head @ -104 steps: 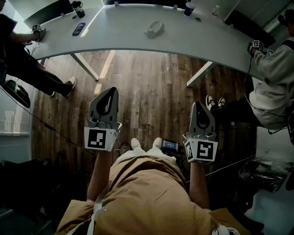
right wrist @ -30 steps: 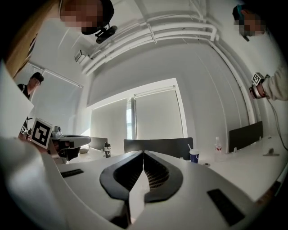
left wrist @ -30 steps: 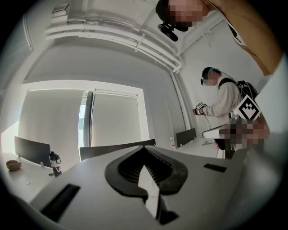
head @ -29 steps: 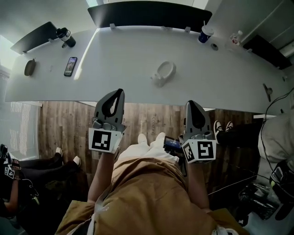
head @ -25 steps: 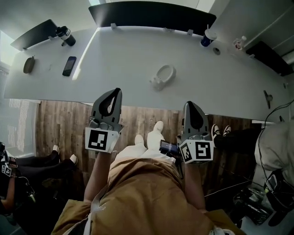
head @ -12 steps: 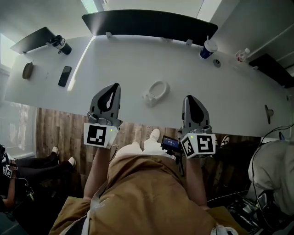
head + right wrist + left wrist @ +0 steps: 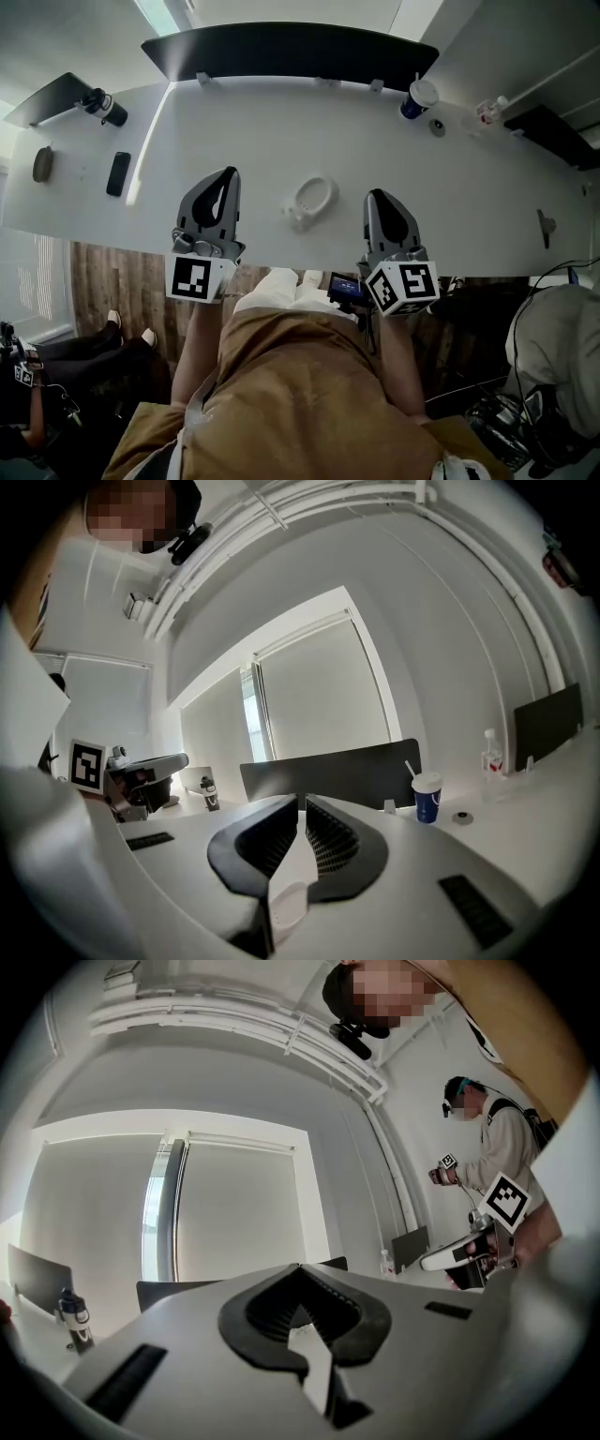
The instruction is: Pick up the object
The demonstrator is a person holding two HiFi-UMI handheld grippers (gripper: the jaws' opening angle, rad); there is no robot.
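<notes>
White object point(image 7: 310, 199) on a white table point(image 7: 234, 122), between two shut, empty grippers.
It lies close to the near edge of the table and looks like a ring on a small base, though from here I am not sure. The left gripper point(image 7: 230, 173) and the right gripper point(image 7: 373, 194) hang over that edge, one on each side of the object, touching nothing. Both have their jaws pressed together with nothing between. Far back stand a blue cup point(image 7: 413, 97) at the right and a dark phone point(image 7: 118, 173) at the left.

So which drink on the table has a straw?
The white-lidded blue cup towards the table's right end; the clear bottle further right and the dark bottle at the left end show none.
</notes>
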